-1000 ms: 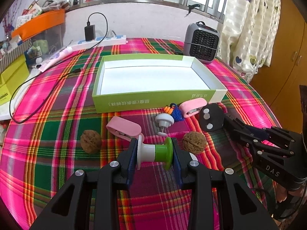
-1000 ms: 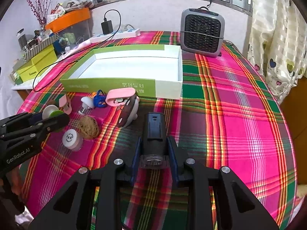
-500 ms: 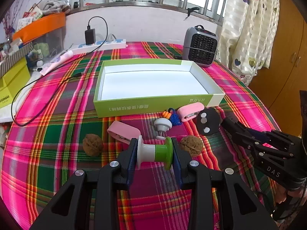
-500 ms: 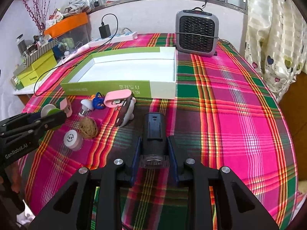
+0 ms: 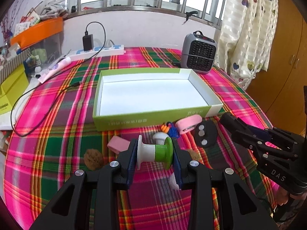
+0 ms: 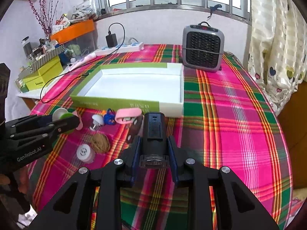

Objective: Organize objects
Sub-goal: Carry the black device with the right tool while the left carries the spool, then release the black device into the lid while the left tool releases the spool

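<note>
Left gripper [image 5: 155,156] clamped on white-and-green spool [image 5: 154,154] at lower centre, right gripper [image 6: 153,151] clamped on black device [image 6: 153,132], green tray [image 5: 153,113] mid-frame beyond.

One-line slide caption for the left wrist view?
Left gripper clamps a white-and-green spool before the empty green box; right gripper alongside.

Left gripper [image 5: 155,156] is clamping a white-and-green spool [image 5: 155,154] crosswise above the plaid tablecloth [image 5: 57,138]; the green-walled box [image 5: 153,94] is lying beyond, and the right gripper [image 5: 226,119] is gripping a black device [image 5: 205,136].
</note>
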{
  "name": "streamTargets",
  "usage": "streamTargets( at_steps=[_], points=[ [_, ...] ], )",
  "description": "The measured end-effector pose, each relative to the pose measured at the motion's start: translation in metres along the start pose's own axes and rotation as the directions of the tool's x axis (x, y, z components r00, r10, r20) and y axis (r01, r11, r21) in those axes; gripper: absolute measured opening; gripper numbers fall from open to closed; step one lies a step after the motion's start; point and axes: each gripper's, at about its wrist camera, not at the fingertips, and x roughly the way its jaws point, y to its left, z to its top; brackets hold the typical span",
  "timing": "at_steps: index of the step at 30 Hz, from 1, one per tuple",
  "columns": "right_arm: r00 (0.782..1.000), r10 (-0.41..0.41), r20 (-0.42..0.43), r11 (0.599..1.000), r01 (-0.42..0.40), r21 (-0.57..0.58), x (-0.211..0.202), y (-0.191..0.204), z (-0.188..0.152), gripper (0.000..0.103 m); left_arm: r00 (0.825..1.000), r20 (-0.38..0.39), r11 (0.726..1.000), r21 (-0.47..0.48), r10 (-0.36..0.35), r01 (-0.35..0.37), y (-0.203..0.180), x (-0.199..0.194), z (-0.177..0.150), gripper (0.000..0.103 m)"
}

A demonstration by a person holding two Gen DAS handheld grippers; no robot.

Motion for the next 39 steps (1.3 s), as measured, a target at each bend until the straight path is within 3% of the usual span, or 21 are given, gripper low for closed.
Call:
streamTargets(
  at_steps=[20, 39],
  points=[
    [0.999, 0.054, -0.004, 0.998, -0.055, -0.022, 0.034, 0.011, 0.063, 0.028, 1.000, -0.003, 1.000, -0.015, -0.002, 0.002, 0.023, 0.038, 0.059, 0.031],
    [0.996, 0.026, -0.090, 1.000, -0.025, 0.007, 0.095, 0.007, 0.104, 0.028, 0.995, -0.097, 1.000, -0.010, 0.014, -0.015, 0.040, 0.106, 0.109, 0.031]
  ],
)
